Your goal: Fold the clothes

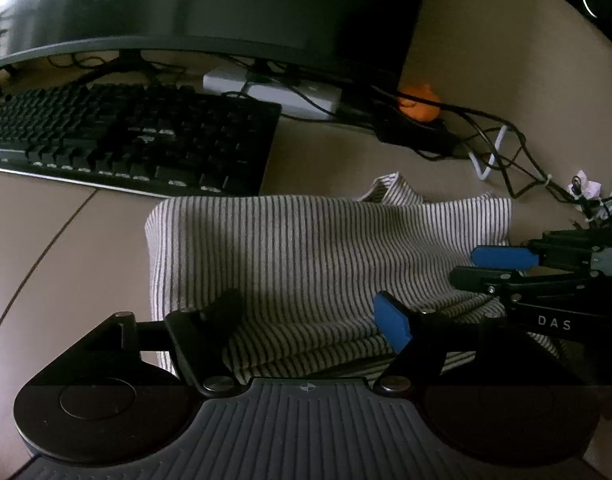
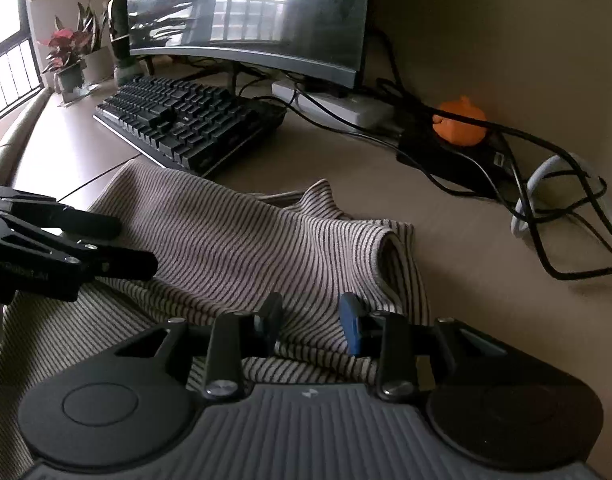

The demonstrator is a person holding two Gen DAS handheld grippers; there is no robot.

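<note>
Your white, thin-striped ribbed knit garment [image 1: 306, 248] lies folded in soft layers on the smooth beige desk [image 1: 65, 240], near the black keyboard [image 1: 125, 136]. Your left gripper [image 1: 310, 320] and right gripper [image 2: 312, 320] both gape open over the cloth, holding nothing.

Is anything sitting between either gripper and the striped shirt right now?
Nothing visible. The left gripper and right gripper are both open, their fingers directly over the folded striped shirt. The keyboard and cables lie beyond the shirt, off the cloth.
</note>
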